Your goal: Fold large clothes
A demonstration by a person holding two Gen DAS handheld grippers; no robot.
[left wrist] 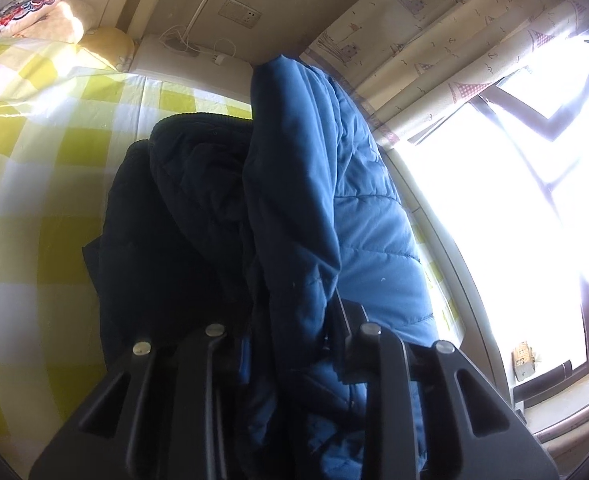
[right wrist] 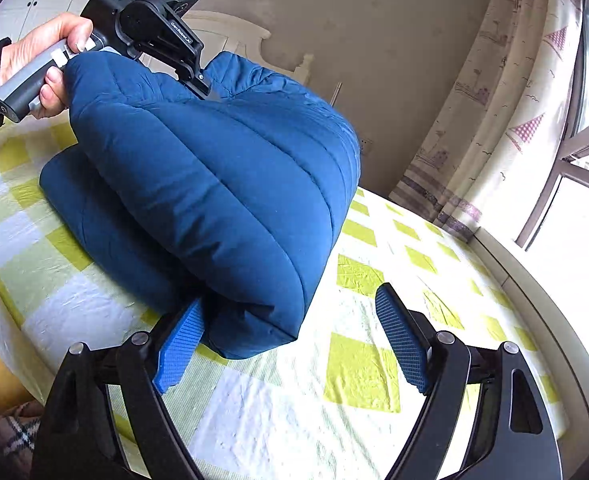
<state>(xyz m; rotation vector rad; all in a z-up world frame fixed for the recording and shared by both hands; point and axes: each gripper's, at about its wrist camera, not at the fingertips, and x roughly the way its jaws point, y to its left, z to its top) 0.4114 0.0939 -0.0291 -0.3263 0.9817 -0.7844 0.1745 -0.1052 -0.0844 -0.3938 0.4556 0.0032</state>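
A blue quilted jacket (right wrist: 214, 184) lies on the bed, its upper part lifted and doubled over the lower part. In the right wrist view a hand (right wrist: 34, 60) holds my left gripper (right wrist: 208, 94), which is shut on a fold at the top of the jacket. In the left wrist view the jacket (left wrist: 294, 200) hangs up from between the closed fingers of the left gripper (left wrist: 290, 332), and its dark lining (left wrist: 174, 220) shows to the left. My right gripper (right wrist: 290, 340) stands open at the jacket's near corner. Its left blue pad (right wrist: 182, 344) sits beside that corner and the right pad (right wrist: 402, 340) stands apart from it.
The bed has a yellow, green and white checked sheet (right wrist: 334, 400). A patterned curtain (right wrist: 494, 120) and a bright window (left wrist: 494, 200) run along the right. Pillows (left wrist: 34, 12) lie at the head, by a white bedside unit with cables (left wrist: 186, 60).
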